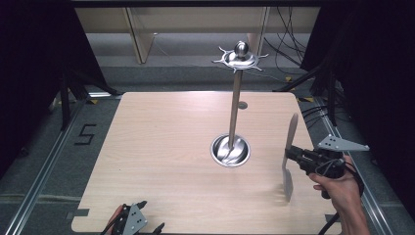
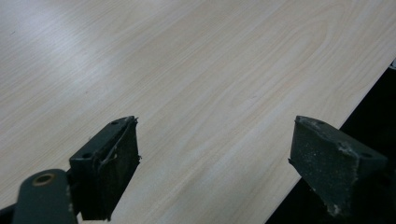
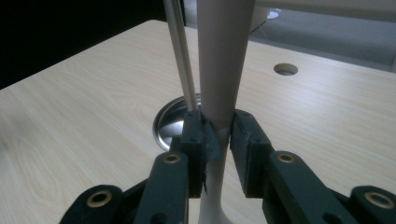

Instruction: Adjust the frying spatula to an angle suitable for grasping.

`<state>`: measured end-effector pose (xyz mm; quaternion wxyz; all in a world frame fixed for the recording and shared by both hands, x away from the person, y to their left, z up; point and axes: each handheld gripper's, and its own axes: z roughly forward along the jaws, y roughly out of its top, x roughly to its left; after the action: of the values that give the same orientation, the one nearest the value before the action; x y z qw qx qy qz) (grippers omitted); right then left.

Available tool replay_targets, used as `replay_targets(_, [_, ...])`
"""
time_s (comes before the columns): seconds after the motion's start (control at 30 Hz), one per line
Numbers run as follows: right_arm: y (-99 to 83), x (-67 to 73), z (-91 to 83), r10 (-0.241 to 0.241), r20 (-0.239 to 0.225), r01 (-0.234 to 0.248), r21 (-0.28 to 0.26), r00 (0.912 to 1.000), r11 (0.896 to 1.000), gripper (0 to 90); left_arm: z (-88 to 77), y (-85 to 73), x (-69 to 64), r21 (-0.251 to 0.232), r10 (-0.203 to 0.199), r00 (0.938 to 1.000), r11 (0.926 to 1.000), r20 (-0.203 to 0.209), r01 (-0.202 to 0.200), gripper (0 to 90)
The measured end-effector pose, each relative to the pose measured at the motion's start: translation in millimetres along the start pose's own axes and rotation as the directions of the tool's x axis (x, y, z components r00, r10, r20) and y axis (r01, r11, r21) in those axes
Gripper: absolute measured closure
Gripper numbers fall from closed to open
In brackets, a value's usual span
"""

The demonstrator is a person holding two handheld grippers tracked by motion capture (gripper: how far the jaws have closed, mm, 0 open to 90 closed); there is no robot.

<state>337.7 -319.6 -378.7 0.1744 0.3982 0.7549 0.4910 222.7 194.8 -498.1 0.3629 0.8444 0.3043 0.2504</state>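
A spatula (image 1: 290, 134) with a pale grey handle and a metal blade stands upright near the table's right edge, handle up and blade down. My right gripper (image 1: 288, 154) is shut on its neck; in the right gripper view the pads (image 3: 194, 135) clamp the handle (image 3: 224, 60) from both sides. A tall metal utensil stand (image 1: 235, 107) rises from a round base dish (image 1: 230, 151) at the table's middle, with a ring of hooks (image 1: 241, 58) on top. Its pole (image 3: 180, 51) shows just behind the spatula. My left gripper (image 1: 150, 215) rests at the front left edge, jaws wide open over bare wood (image 2: 215, 158).
The light wooden table (image 1: 161, 147) has a small round hole (image 1: 242, 105) behind the stand. Black curtains flank both sides, cables lie on the floor at the back right, and metal rails run along the table's left and right.
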Motion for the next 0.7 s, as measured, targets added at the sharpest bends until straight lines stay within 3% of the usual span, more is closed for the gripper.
replay_targets(0.03, [0.3, -0.2, -0.4, -0.007, 0.006, 0.007, -0.017, 1.0, 1.0, 76.3, 0.0, -0.1, -0.9, -0.006, -0.014, 0.9999, 0.9999, 0.01, 0.014, 14.9])
replay_targets(0.07, [1.4, -0.7, -2.3, -0.022, 0.003, 0.022, -0.018, 0.9997, 1.0, 76.4, 0.3, -0.1, -0.4, -0.001, -0.002, 1.0, 1.0, 0.002, 0.002, 14.9])
replay_targets(0.13, [2.5, 0.9, -5.0, -0.01, 0.007, 0.01, -0.031, 0.9999, 0.999, 76.4, -1.6, 0.5, 0.3, 0.011, -0.005, 0.9996, 0.9999, 0.029, 0.004, 14.9])
replay_targets(0.23, [4.6, 0.0, -6.3, -0.013, -0.002, 0.013, -0.05, 0.9999, 0.999, 76.3, -0.1, -0.2, -0.3, 0.001, -0.001, 1.0, 1.0, 0.0, 0.001, 14.9])
replay_targets(0.27, [5.7, 2.0, -8.2, 0.011, -0.011, -0.012, -0.048, 0.9999, 0.999, 76.4, 0.1, -0.3, -1.0, -0.004, -0.014, 0.9998, 0.9999, 0.011, 0.014, 14.9])
replay_targets(0.43, [16.7, 5.2, -6.4, -0.035, -0.011, 0.034, -0.076, 0.9993, 0.997, 76.4, 0.1, -0.3, -0.8, -0.002, -0.015, 0.9999, 0.9999, 0.008, 0.015, 14.9])
replay_targets(0.5, [18.7, 5.8, -5.9, -0.045, -0.011, 0.044, -0.079, 0.9989, 0.996, 76.4, -0.1, -0.2, -0.2, -0.003, -0.009, 0.9999, 1.0, 0.007, 0.009, 14.9])
replay_targets(0.57, [23.3, 11.1, -4.6, -0.024, -0.007, 0.023, -0.075, 0.9997, 0.997, 76.4, 0.0, -0.5, -0.7, -0.001, -0.019, 0.9998, 0.9998, 0.007, 0.019, 14.9])
replay_targets(0.7, [32.0, 16.3, 1.2, -0.058, 0.0, 0.058, -0.092, 0.9983, 0.994, 76.4, -0.1, -0.3, -0.8, -0.002, -0.017, 0.9998, 0.9999, 0.008, 0.017, 14.9])
